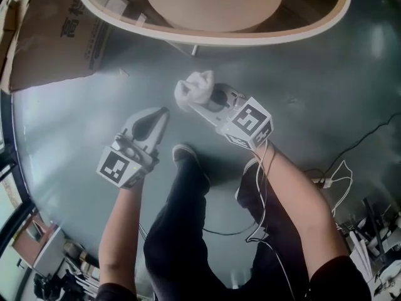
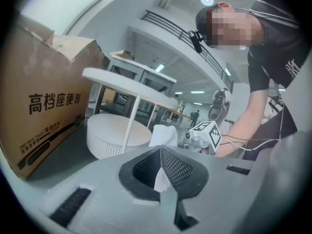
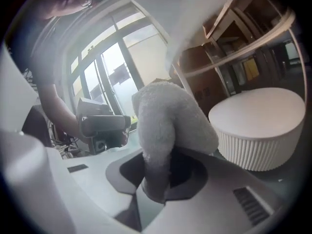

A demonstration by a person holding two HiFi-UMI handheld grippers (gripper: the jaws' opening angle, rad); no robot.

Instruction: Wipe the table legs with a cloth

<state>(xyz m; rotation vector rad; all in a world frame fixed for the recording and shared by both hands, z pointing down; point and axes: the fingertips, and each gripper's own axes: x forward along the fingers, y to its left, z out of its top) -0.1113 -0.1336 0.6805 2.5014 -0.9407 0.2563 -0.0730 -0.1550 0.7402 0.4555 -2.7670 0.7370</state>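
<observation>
We see a grey-green floor, with a cardboard box in the upper left of the head view and the rim of a round white surface across the top.

Lower left, the left claw has its jaws together on nothing. Its own view shows a thin white leg ahead, slanting up to the surface's underside.

Just right of centre is the cloth, a white, fluffy, bunched wad. The right claw is clamped on it, and the wad bulges out past the jaws.

In the right claw's view a pale blurred streak, which we take for a leg, rises steeply just above and to the right of the cloth. A ribbed drum stands further right. We judge the right claw to be the nearer one, and the wipe should run along the leg's long slant.
</observation>
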